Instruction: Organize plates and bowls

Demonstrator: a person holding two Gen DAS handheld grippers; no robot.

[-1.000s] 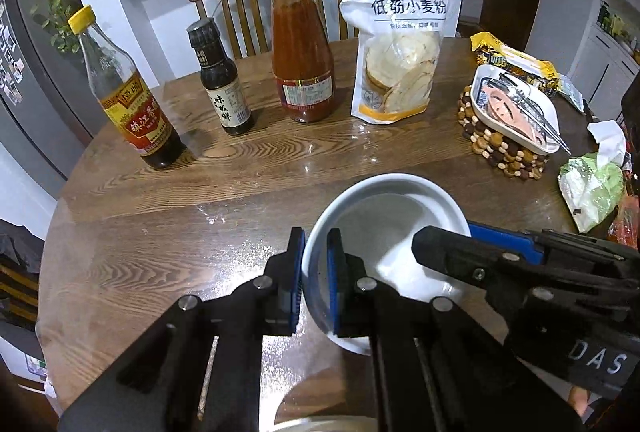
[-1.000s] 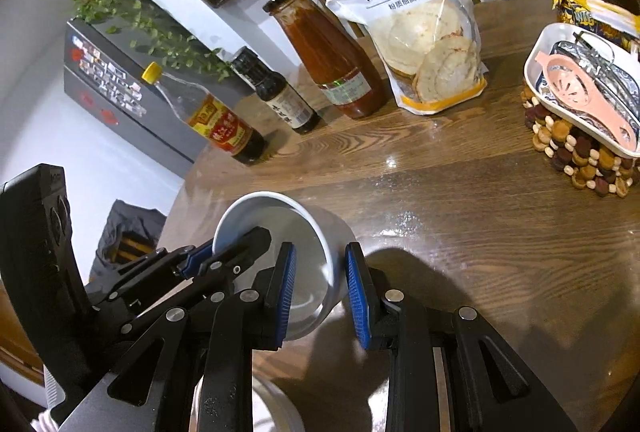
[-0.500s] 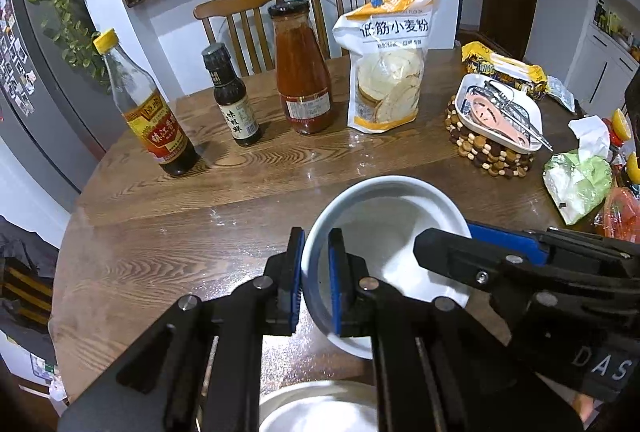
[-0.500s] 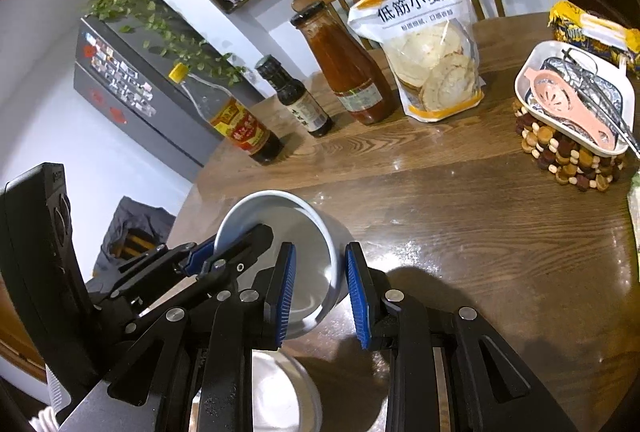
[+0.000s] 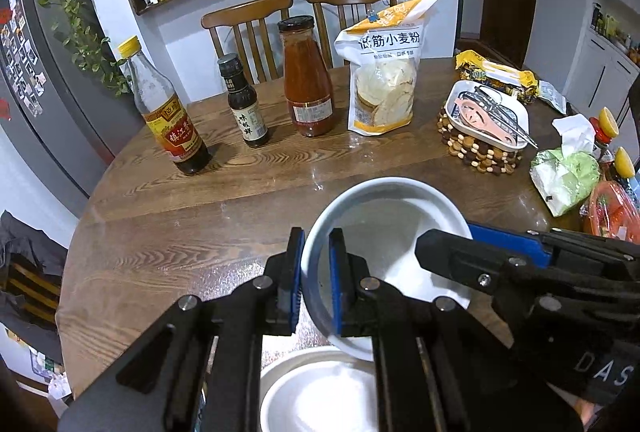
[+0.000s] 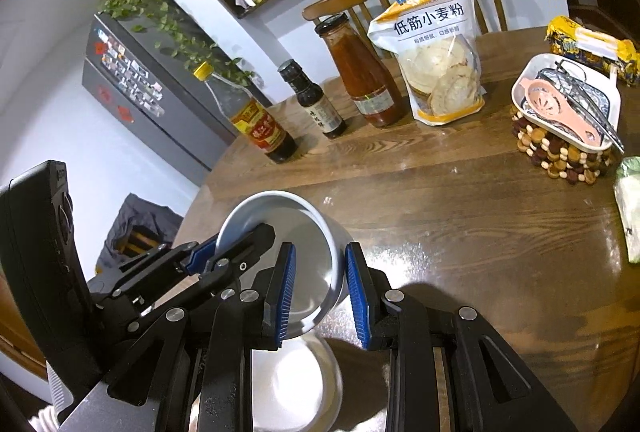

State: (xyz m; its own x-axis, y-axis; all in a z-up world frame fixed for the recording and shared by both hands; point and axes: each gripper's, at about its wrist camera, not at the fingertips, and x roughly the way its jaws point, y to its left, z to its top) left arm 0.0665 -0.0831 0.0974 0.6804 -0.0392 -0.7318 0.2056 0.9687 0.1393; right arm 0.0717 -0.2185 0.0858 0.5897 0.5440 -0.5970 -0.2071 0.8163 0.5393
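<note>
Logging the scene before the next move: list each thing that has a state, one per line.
White bowl: lifted, tilted, gripped on two rim sides.
Left tool: shut on bowl rim.
Right tool: shut on bowl rim.
Second bowl: underneath, upright.
Sauce jar: capped, upright.
Flour bag: clipped shut.

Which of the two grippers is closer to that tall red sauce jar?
Left, as far as I can judge. The left gripper clamps the bowl's side facing the jar; the right gripper clamps the opposite side.
</note>
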